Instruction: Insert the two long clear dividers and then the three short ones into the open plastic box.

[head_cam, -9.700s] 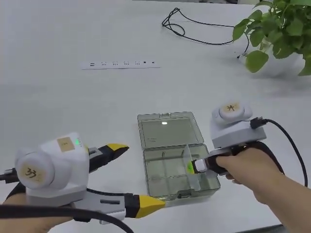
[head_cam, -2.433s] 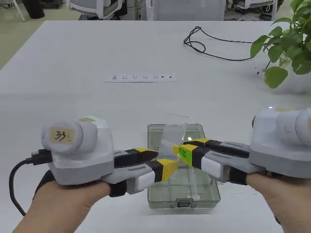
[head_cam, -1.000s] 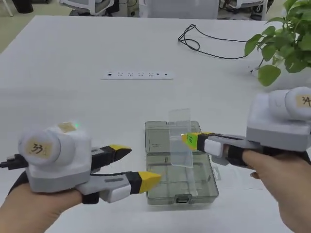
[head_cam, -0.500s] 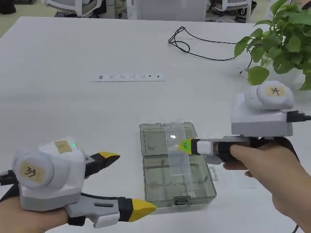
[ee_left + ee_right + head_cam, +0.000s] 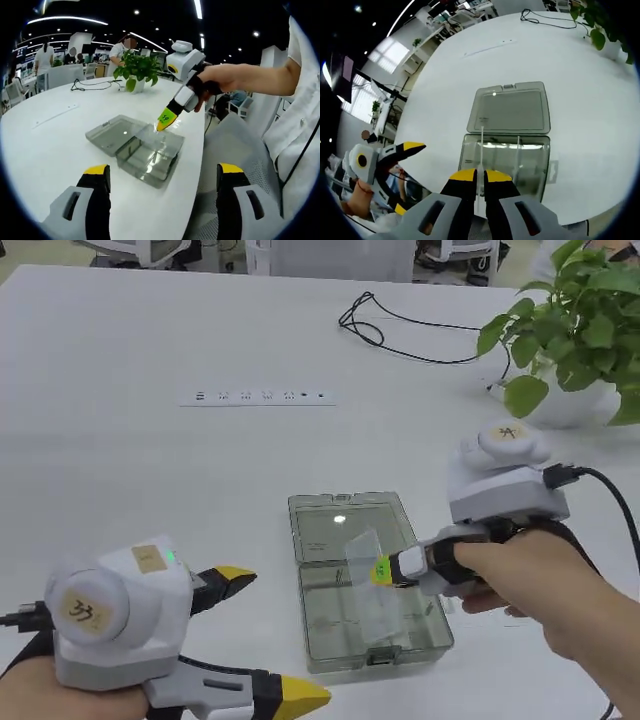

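Head view, white table (image 5: 120, 340) (office bkgd), right hand-held gripper (image 5: 382, 571) pinching divider (image 5: 375, 610), left hand-held gripper (image 5: 272, 635) spread.

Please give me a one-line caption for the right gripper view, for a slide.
Right gripper, shut on a clear divider, holds it over the open plastic box; left gripper open nearby.

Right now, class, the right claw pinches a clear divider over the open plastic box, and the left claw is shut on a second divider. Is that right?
No: the left claw is open and empty, its jaws spread wide in the left gripper view. The rest holds: the right claw pinches a clear divider over the open plastic box.
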{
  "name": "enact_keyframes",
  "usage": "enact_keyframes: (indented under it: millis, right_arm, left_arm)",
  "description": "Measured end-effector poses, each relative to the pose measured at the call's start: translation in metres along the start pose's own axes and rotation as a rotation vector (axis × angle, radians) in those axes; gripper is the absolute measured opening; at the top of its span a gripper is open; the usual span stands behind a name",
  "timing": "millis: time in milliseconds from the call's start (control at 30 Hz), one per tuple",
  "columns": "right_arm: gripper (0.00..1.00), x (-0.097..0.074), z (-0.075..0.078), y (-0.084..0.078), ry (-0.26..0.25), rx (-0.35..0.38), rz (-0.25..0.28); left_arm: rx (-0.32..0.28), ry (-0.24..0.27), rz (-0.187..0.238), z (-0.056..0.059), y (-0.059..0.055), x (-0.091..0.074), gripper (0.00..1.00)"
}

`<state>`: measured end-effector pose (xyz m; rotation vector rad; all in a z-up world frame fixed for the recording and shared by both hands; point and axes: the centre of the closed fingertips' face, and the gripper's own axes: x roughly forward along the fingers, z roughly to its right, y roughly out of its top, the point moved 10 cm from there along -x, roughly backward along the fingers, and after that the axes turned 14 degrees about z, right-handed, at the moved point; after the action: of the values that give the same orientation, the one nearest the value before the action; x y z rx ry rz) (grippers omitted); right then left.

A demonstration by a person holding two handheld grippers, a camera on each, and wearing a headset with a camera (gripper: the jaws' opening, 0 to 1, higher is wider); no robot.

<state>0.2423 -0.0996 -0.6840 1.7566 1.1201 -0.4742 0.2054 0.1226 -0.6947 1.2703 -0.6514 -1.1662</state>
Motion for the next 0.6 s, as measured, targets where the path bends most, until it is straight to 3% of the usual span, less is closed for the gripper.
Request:
enact_keyframes:
  millis: [300,600]
  right_arm:
    - [0.06,0.017,0.005,-0.001,-0.029,0.035,-0.036]
    - [0.06,0.020,0.010,-0.003,-0.055,0.035,-0.050]
  left_arm:
    - [-0.015,-0.016,0.010,-0.008,-0.005,0.000,0.88]
    - [-0.033,-0.025,0.016,-0.007,-0.008,0.003,0.88]
